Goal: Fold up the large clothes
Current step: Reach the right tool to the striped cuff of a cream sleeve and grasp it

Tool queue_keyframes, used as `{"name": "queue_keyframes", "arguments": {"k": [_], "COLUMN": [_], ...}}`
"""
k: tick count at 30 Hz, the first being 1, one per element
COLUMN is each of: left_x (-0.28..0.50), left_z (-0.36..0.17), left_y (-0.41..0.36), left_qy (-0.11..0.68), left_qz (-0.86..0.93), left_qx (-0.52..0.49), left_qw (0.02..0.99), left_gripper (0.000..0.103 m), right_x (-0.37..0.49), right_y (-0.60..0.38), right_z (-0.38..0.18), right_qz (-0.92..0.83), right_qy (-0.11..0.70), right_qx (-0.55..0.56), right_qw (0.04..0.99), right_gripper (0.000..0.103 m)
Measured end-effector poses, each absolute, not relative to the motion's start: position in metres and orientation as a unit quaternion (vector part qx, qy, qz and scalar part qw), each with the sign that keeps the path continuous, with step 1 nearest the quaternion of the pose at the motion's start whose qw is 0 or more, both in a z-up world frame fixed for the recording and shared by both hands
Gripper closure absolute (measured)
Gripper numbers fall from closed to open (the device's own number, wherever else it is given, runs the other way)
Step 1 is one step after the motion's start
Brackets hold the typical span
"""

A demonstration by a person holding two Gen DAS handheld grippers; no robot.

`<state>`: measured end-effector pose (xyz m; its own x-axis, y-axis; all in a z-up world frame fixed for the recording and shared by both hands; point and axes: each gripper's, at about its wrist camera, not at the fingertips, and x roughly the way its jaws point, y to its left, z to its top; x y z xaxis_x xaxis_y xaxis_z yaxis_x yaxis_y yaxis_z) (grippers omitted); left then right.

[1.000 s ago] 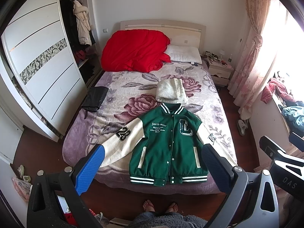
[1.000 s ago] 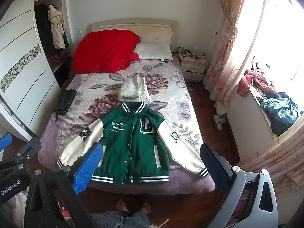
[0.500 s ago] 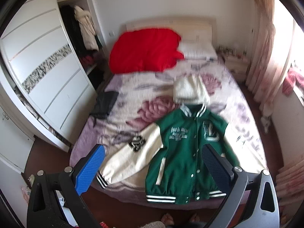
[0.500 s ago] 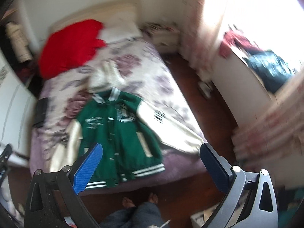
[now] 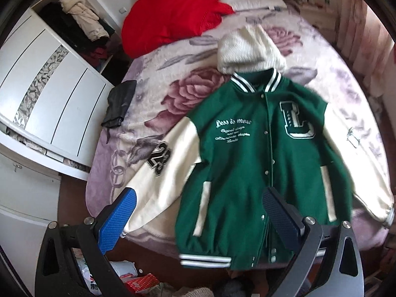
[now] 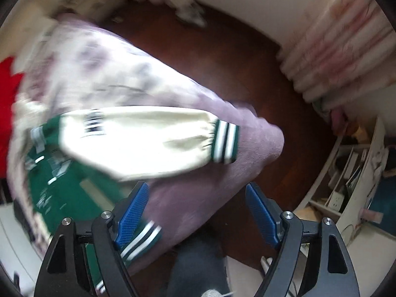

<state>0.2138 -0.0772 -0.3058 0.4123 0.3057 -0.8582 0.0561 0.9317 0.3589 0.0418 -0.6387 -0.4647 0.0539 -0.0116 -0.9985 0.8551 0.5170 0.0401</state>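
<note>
A green varsity jacket [image 5: 259, 148] with cream sleeves lies flat and buttoned on the flowered bed [image 5: 153, 99], collar toward the headboard. My left gripper [image 5: 198, 212] hovers open over the jacket's lower left front, and its left finger is over the cream sleeve [image 5: 163, 173] with the number patch. In the blurred right wrist view the other cream sleeve [image 6: 148, 138] ends in a striped cuff [image 6: 225, 141] near the bed's corner. My right gripper [image 6: 196, 210] is above the purple blanket just short of that sleeve. Its jaws are closing with no cloth between them.
A red duvet [image 5: 178, 12] and a folded white knit [image 5: 247, 49] lie above the collar, and a black garment [image 5: 118, 104] sits at the bed's left edge. A white wardrobe [image 5: 49, 94] stands on the left. Dark wood floor [image 6: 235, 57], curtains [image 6: 341, 49] and a cluttered shelf [image 6: 346, 173] lie right.
Both grippers have dropped from a high view of the room toward the bed. The left one closed in on the jacket. The right one swung to the right sleeve, with its jaws narrower.
</note>
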Motion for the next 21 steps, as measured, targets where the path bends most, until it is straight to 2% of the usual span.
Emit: {"name": "queue_keyframes", "arguments": {"k": [5, 8, 10, 11, 12, 13, 14, 16, 21], "left_x": [0.246, 0.26, 0.269, 0.272, 0.276, 0.281, 0.283, 0.288, 0.304], "left_z": [-0.384, -0.427, -0.451, -0.46, -0.467, -0.473, -0.477, -0.483, -0.486], "left_y": [-0.109, -0.133, -0.149, -0.156, -0.164, -0.171, -0.179, -0.196, -0.238], "left_qy": [0.584, 0.598, 0.605, 0.608, 0.609, 0.61, 0.609, 0.605, 0.593], "left_qz": [0.087, 0.083, 0.079, 0.073, 0.069, 0.064, 0.055, 0.043, 0.002], "left_qx": [0.161, 0.177, 0.187, 0.187, 0.186, 0.187, 0.189, 0.194, 0.189], "left_qw": [0.791, 0.777, 0.77, 0.768, 0.768, 0.768, 0.768, 0.771, 0.783], "left_gripper": [0.0, 0.0, 0.0, 0.0, 0.0, 0.0, 0.0, 0.0, 0.0], "right_x": [0.051, 0.054, 0.058, 0.059, 0.062, 0.067, 0.074, 0.09, 0.128], "right_y": [-0.709, -0.73, -0.735, -0.735, -0.734, -0.733, -0.731, -0.732, -0.759], "right_z": [-0.62, -0.685, -0.706, -0.706, -0.705, -0.702, -0.692, -0.657, -0.603], "right_qz": [-0.359, -0.342, -0.322, -0.32, -0.312, -0.298, -0.285, -0.301, -0.363], "right_qy": [0.619, 0.628, 0.619, 0.614, 0.609, 0.605, 0.604, 0.588, 0.521], "right_qx": [0.369, 0.391, 0.429, 0.432, 0.432, 0.432, 0.421, 0.354, 0.289], "right_qw": [0.593, 0.579, 0.574, 0.578, 0.587, 0.599, 0.614, 0.662, 0.717], "right_gripper": [0.02, 0.019, 0.019, 0.029, 0.044, 0.074, 0.083, 0.084, 0.084]}}
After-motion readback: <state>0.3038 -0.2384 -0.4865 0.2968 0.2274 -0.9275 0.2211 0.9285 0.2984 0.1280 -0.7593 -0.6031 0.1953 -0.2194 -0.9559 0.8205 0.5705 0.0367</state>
